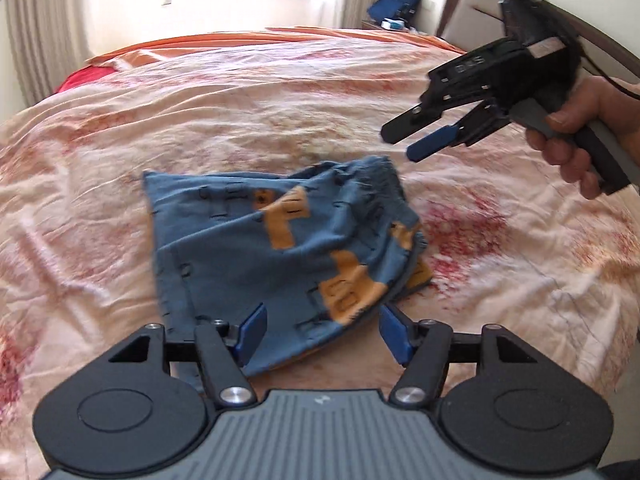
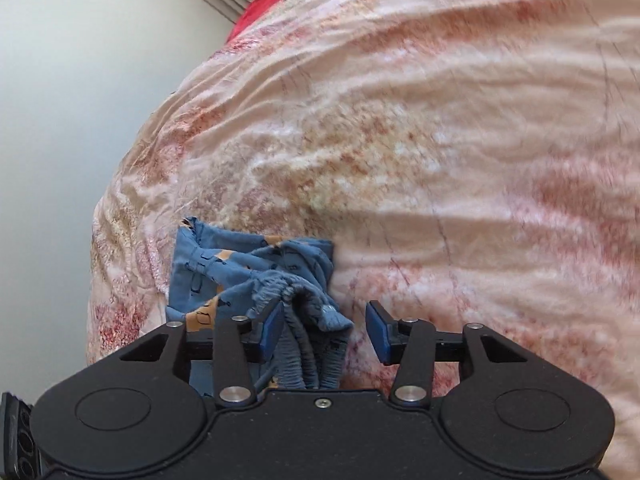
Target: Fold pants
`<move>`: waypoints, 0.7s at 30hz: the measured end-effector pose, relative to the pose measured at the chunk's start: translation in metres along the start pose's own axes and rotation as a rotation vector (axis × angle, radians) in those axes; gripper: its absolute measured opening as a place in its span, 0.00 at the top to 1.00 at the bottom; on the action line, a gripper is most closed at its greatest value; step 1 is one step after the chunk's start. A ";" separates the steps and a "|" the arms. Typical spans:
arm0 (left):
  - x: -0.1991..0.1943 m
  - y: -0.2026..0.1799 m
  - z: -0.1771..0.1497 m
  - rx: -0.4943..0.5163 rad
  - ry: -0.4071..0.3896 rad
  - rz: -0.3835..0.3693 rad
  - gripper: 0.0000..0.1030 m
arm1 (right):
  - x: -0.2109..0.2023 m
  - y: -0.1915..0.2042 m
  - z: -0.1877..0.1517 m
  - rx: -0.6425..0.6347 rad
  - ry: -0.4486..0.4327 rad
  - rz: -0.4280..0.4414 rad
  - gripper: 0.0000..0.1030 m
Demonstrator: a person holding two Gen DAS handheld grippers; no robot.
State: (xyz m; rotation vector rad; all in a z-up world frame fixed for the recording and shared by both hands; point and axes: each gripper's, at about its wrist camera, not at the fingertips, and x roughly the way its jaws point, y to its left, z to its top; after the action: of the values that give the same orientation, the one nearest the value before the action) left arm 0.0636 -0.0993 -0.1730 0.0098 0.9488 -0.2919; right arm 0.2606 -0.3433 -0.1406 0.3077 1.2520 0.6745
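Small blue pants (image 1: 280, 248) with orange patches lie folded in a rough bundle on the bed. My left gripper (image 1: 322, 332) is open, its blue pads either side of the bundle's near edge. My right gripper (image 1: 408, 140) is open and empty, held in the air above and to the right of the pants. In the right wrist view the pants (image 2: 248, 264) lie below, with the gathered waistband just in front of the open right gripper (image 2: 326, 330), not clamped.
The bed (image 1: 120, 140) has a wrinkled peach cover with red blotches. A brown headboard (image 1: 480, 4) stands at the back right, a blue bag (image 1: 394, 2) by it. Curtains hang at the far wall. A pale wall (image 2: 80, 100) borders the bed's left edge.
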 end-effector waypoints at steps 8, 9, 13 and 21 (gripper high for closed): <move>0.026 0.026 -0.005 0.010 0.016 0.002 0.34 | 0.104 0.128 0.054 -0.507 0.114 0.090 0.37; 0.029 0.026 -0.006 0.008 0.015 0.001 0.34 | 0.119 0.135 0.061 -0.522 0.132 0.086 0.41; 0.035 0.029 -0.011 -0.032 0.001 -0.014 0.34 | 0.166 0.155 0.074 -0.579 0.242 0.068 0.53; 0.038 0.029 -0.018 -0.051 -0.008 -0.025 0.31 | 0.193 0.178 0.055 -0.804 0.328 -0.012 0.96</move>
State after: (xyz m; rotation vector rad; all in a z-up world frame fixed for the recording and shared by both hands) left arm 0.0774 -0.0784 -0.2172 -0.0500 0.9491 -0.2906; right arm 0.2888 -0.0785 -0.1715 -0.4913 1.1812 1.1865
